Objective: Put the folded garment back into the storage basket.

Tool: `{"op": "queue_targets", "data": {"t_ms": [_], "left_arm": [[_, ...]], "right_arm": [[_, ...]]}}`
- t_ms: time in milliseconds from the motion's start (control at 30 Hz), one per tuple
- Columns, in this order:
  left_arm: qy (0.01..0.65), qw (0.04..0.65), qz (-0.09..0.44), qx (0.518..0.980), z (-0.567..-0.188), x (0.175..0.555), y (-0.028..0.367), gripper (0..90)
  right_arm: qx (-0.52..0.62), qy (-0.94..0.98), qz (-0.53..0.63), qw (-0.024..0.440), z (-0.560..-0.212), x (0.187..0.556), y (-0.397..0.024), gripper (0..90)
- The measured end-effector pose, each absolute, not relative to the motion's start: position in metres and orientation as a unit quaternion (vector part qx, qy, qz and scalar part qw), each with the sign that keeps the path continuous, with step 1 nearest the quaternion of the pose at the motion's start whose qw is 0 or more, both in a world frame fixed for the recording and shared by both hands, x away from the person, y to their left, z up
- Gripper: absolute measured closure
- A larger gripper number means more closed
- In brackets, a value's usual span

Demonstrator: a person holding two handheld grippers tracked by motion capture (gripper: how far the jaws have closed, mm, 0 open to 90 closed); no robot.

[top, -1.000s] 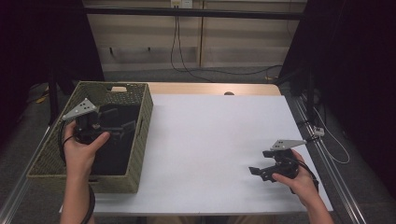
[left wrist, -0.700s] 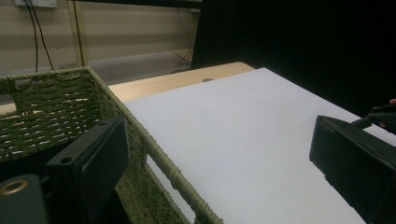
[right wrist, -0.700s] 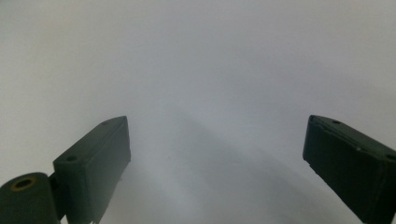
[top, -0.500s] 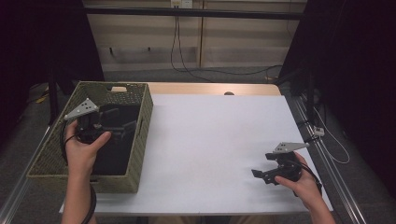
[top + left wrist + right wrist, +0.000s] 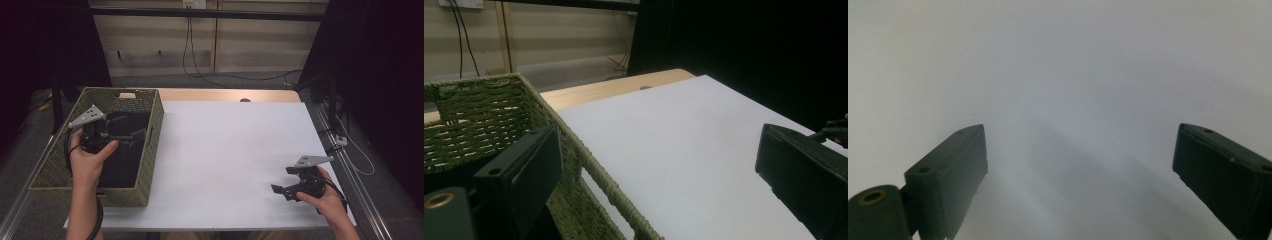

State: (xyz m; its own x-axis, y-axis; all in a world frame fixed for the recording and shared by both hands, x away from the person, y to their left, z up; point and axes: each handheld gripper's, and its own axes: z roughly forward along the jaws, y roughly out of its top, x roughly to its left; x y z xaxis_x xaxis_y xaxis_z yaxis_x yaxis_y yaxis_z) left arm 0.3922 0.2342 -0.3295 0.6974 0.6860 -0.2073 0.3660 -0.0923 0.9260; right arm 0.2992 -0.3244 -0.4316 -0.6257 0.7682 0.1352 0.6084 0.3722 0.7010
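Down at the near right edge the right gripper (image 5: pixel 287 189) hovered low over the bare white table (image 5: pixel 230 150), jaws spread wide, nothing between them; the left gripper (image 5: pixel 131 131) hung over the woven green basket (image 5: pixel 150 137) at the table's left side, jaws likewise parted and empty. Beyond lay a wooden strip (image 5: pixel 225 95), then a pale wall with cables (image 5: pixel 192 55) between black curtains (image 5: pixel 370 75).

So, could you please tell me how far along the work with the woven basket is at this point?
Nothing looks done yet: the white table is bare. In hand: the left tongs are held open over the basket, straddling its right wall, gripping nothing. The right tongs rest open near the table's front edge. What lies in the dark basket cannot be told, so any grasp remains.
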Motion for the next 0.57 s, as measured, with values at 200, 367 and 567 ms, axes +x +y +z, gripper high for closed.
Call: {"op": "queue_targets", "data": {"t_ms": [200,367,567], "left_arm": [[0.362,0.569,0.143,0.725,-0.3286,0.3914,0.2336,4.9],[0.36,0.572,0.144,0.723,-0.3281,0.3903,0.2341,4.9],[0.357,0.572,0.147,0.724,-0.3272,0.389,0.2333,4.9]], "right_arm": [[0.422,0.82,0.372,0.108,-0.4313,0.2956,-0.3273,6.8],[0.423,0.818,0.373,0.109,-0.4309,0.294,-0.3291,6.7],[0.421,0.82,0.371,0.11,-0.4311,0.2939,-0.3275,6.6]]}}
